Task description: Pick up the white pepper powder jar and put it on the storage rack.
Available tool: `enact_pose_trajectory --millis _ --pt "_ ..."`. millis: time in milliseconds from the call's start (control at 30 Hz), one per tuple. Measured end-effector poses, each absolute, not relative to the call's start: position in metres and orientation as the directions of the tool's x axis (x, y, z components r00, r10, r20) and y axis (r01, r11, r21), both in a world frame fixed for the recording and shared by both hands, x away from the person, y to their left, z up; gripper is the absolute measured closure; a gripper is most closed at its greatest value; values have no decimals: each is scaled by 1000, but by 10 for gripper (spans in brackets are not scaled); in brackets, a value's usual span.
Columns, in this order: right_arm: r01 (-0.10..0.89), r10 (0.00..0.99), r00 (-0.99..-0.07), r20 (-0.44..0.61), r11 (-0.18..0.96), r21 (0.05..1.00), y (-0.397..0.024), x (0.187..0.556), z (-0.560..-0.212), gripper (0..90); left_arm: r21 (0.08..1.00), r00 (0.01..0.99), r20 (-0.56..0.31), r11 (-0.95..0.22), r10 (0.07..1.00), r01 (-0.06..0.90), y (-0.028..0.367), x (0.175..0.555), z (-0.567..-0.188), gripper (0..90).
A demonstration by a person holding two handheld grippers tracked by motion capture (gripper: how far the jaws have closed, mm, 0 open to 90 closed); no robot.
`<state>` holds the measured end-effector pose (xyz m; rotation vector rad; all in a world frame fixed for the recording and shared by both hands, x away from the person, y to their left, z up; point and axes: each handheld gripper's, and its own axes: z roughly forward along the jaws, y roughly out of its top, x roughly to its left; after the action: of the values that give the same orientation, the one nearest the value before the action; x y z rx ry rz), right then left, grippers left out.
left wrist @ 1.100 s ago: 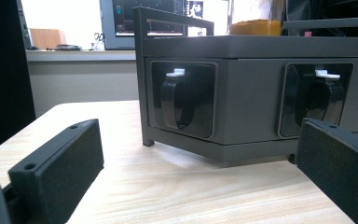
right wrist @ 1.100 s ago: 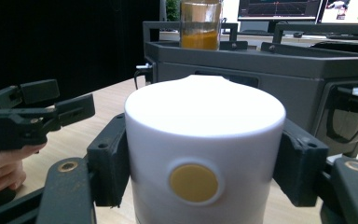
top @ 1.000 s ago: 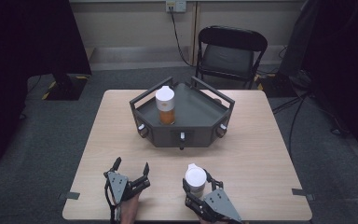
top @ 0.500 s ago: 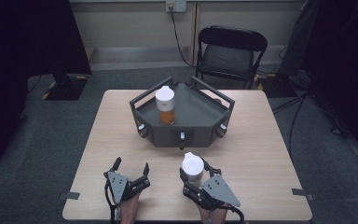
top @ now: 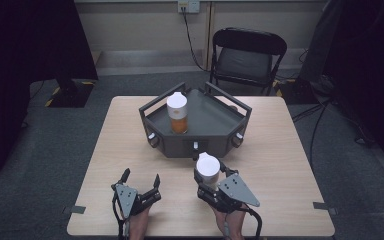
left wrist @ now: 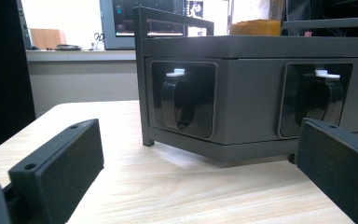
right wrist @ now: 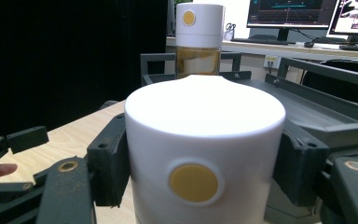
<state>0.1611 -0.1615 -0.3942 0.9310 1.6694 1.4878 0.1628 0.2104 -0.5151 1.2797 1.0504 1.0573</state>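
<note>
I've got the white-capped bottle pinched by its cap in my right gripper, fingers closed snug on both sides, hovering just in front of the tray. That smooth, stiff plastic looks slippery, so I'd grip low on the cap; my left gripper sits wide open and empty on the table.

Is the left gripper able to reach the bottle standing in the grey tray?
Probably yes. The left gripper is open and holds nothing, and bare table lies between it and the tray. It would have to lift over the tray's front wall and rail to reach the bottle.
</note>
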Motion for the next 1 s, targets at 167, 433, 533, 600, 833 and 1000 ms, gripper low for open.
enact_pose_trajectory --millis 167,433,533,600,833,1000 --pt "57 872 -488 -31 67 996 -160 169 -387 304 1000 204 -8 11 979 -15 210 163 -515 4" --pt "50 877 -478 -39 72 996 -159 183 -373 304 1000 204 -9 12 979 -15 210 163 -515 4" --pt "50 878 -476 -43 76 996 -160 188 -368 305 1000 203 -8 12 979 -14 210 163 -515 4" --pt "50 879 -475 -49 83 995 -160 191 -364 304 1000 204 -8 12 979 -14 210 163 -515 4" --pt "51 883 -467 -43 75 996 -159 202 -357 304 1000 204 -8 12 979 -14 210 163 -515 5" --pt "52 886 -462 -35 66 996 -156 210 -353 305 1000 204 -8 12 979 -14 210 163 -515 9"
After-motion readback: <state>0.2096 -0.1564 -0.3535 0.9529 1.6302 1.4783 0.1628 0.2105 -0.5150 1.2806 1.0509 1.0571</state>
